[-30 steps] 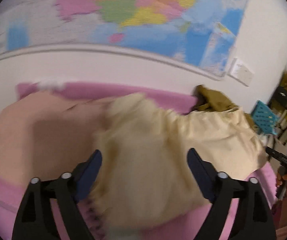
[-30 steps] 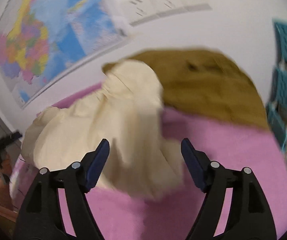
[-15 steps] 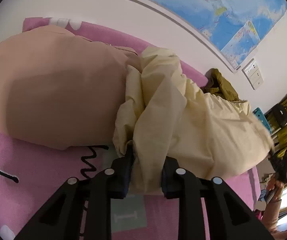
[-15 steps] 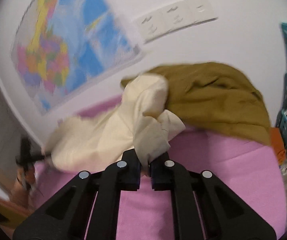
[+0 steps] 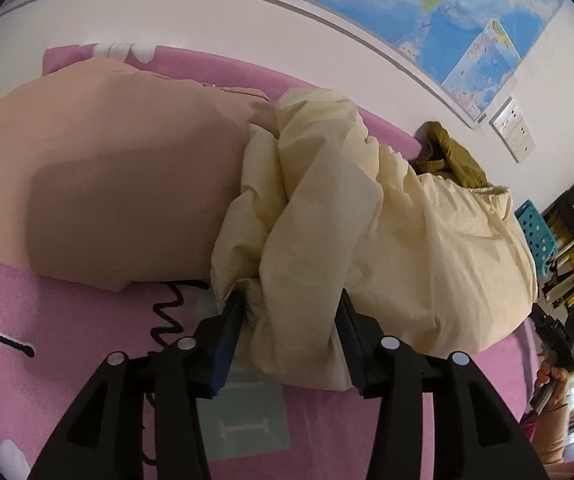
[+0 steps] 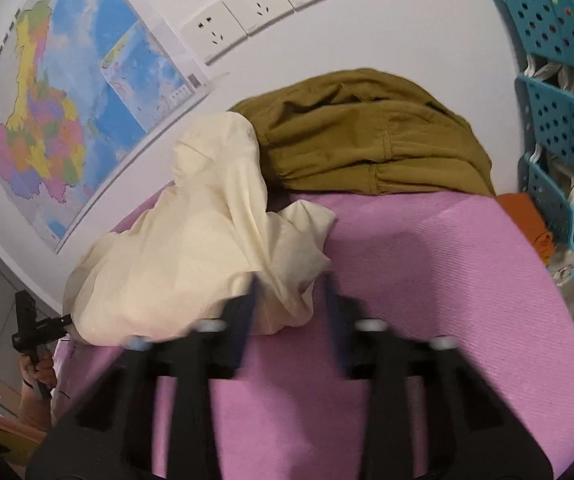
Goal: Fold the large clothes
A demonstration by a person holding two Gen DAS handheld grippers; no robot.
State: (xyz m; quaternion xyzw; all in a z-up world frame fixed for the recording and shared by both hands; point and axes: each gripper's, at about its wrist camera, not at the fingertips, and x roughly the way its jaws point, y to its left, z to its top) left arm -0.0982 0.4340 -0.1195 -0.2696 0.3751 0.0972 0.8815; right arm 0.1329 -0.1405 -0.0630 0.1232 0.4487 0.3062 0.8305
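Note:
A cream garment (image 5: 367,232) lies bunched on the pink mat (image 5: 47,320). It also shows in the right wrist view (image 6: 191,252). My left gripper (image 5: 291,312) is open, with its jaws apart on either side of a thick fold of the cream cloth. My right gripper (image 6: 291,292) is open too, blurred, with a corner of the same cloth lying between its jaws on the mat (image 6: 427,280).
A peach garment (image 5: 107,184) lies to the left of the cream one. An olive garment (image 6: 367,140) lies at the mat's far end against the wall. Turquoise baskets (image 6: 559,120) stand to the right. A map (image 6: 67,100) and sockets (image 6: 255,12) are on the wall.
Both grippers were shut on the cream cloth half a second ago; now both have opened. The cloth has settled lower onto the mat.

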